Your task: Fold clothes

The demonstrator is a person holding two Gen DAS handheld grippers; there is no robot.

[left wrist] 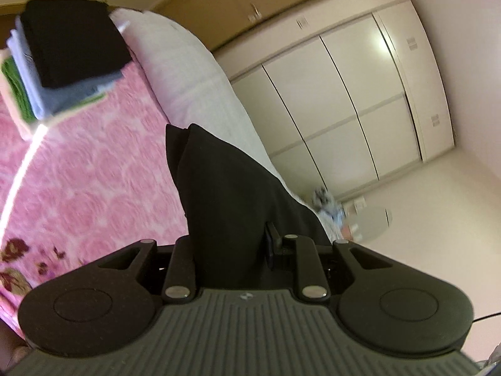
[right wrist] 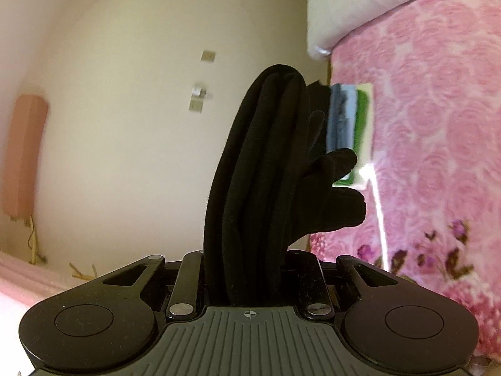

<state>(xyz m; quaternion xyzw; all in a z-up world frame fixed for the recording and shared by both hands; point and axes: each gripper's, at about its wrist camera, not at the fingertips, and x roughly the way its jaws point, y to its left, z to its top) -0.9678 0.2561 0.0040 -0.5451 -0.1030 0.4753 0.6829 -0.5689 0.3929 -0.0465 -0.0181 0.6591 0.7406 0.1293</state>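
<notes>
A folded black garment (left wrist: 225,188) is held up above the bed between both grippers. In the left wrist view my left gripper (left wrist: 231,247) is shut on one end of it; the cloth covers the fingers except for one black pad (left wrist: 271,244). From the right wrist view, my right gripper (right wrist: 250,269) is shut on a thick bundle of the same black garment (right wrist: 263,163), whose layered folds stick out past the jaws. A stack of folded clothes (left wrist: 69,53), black on top of grey, blue and green, lies on the bed ahead; the right wrist view shows the stack of folded clothes (right wrist: 347,122) edge-on behind the garment.
A pink flowered bedspread (left wrist: 103,172) covers the bed, with a white pillow (left wrist: 188,72) along its far side. White wardrobe doors (left wrist: 344,103) fill the wall beyond. The right wrist view shows the bedspread (right wrist: 438,131), a pillow (right wrist: 360,3) and a bare cream wall (right wrist: 125,125).
</notes>
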